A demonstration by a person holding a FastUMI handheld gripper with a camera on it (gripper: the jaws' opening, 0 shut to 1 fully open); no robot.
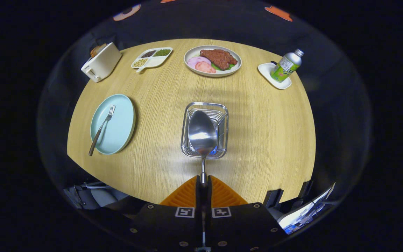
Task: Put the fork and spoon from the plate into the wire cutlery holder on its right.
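- Right now the gripper (203, 182) has its 2 fingers (187, 192) pressed together on the spoon's handle, clamped tight on either side of the thin stem.
- Just ahead of the fingers, the spoon (202, 134) sticks straight out, bowl end forward, its shiny bowl hanging over the open top of the wire cutlery holder (222, 112); whether it touches the wires is hard to tell.
- That holder stands upright on the wooden table (264, 140), near the table's middle, directly ahead of the fingers.
- Off to the holder's left sits the pale blue plate (119, 129), and the fork (101, 128) lies on it, tines pointing away, dark handle reaching past the plate's near rim.
- Beyond the holder, at the far side, a dish of meat and sliced ham (212, 60).
- Left of that dish, a divided tray of beans and grains (151, 57), then a cream toaster (101, 62) further left.
- Far right of the holder, a green bottle (286, 65) stands on a small white tray (268, 71).
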